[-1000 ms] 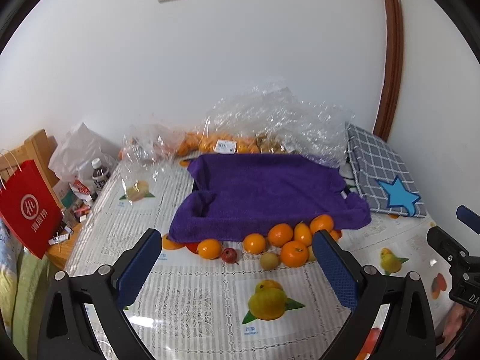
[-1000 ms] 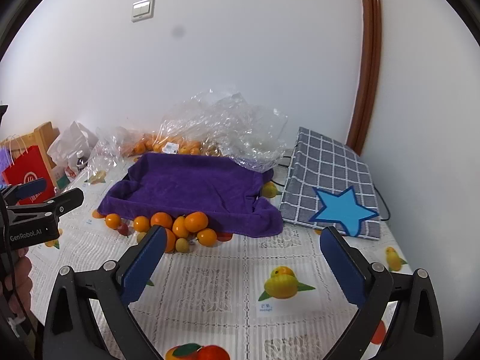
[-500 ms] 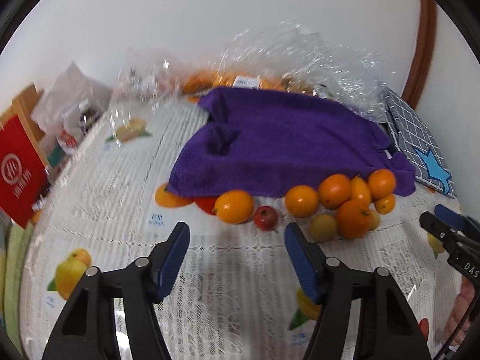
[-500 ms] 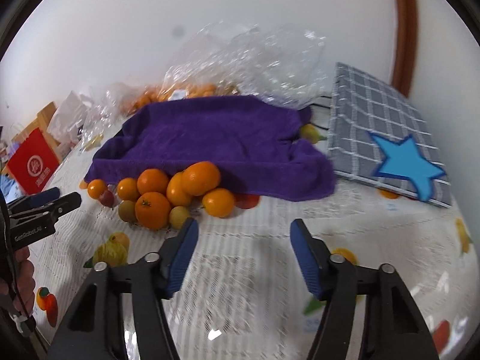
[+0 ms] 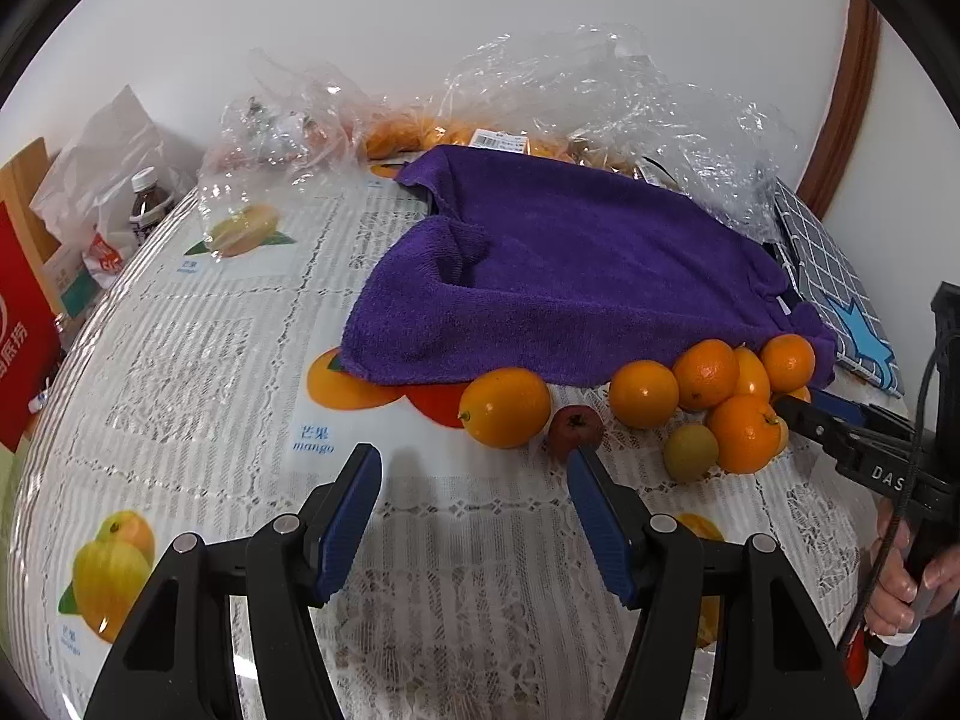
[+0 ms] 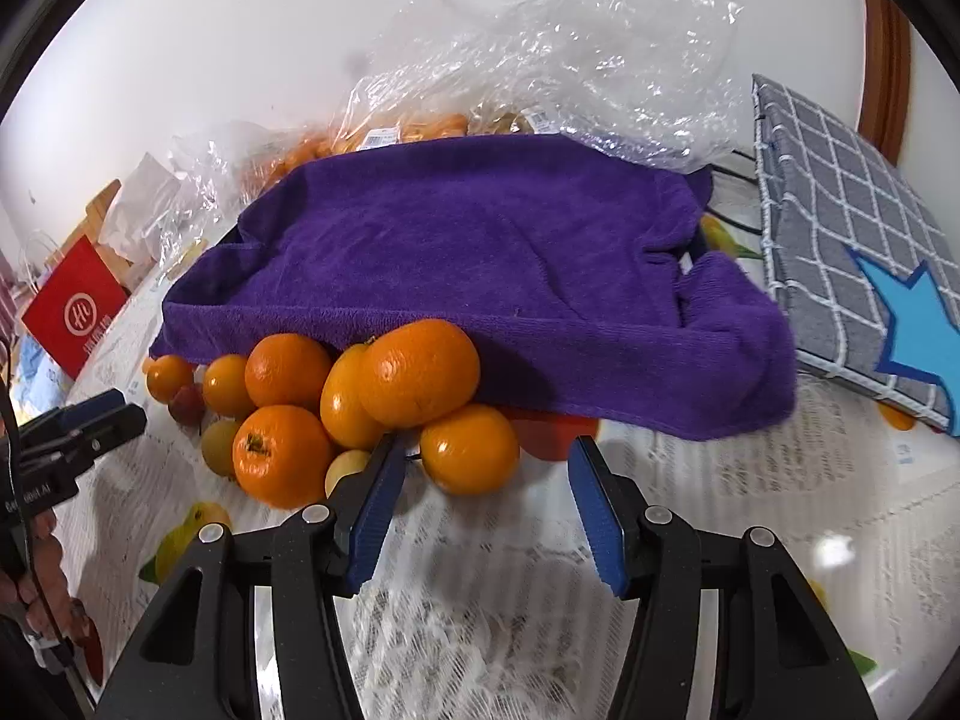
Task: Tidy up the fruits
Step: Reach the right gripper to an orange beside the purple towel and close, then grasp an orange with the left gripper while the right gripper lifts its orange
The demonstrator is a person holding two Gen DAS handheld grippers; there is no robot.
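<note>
Several oranges lie in a row on the table in front of a purple towel draped over a tray. My left gripper is open, just short of the leftmost orange and a small red fruit. My right gripper is open, with its tips on either side of the rightmost orange. A heap of oranges and small yellow-green fruits lies to its left. The right gripper also shows at the right of the left wrist view.
Clear plastic bags with more fruit sit behind the towel. A grey checked pad with a blue star lies at the right. A red paper bag, a bottle and clutter stand at the left edge.
Both grippers have moved down and forward, close to the fruit row. Their jaws have narrowed from wide open but stay open.
</note>
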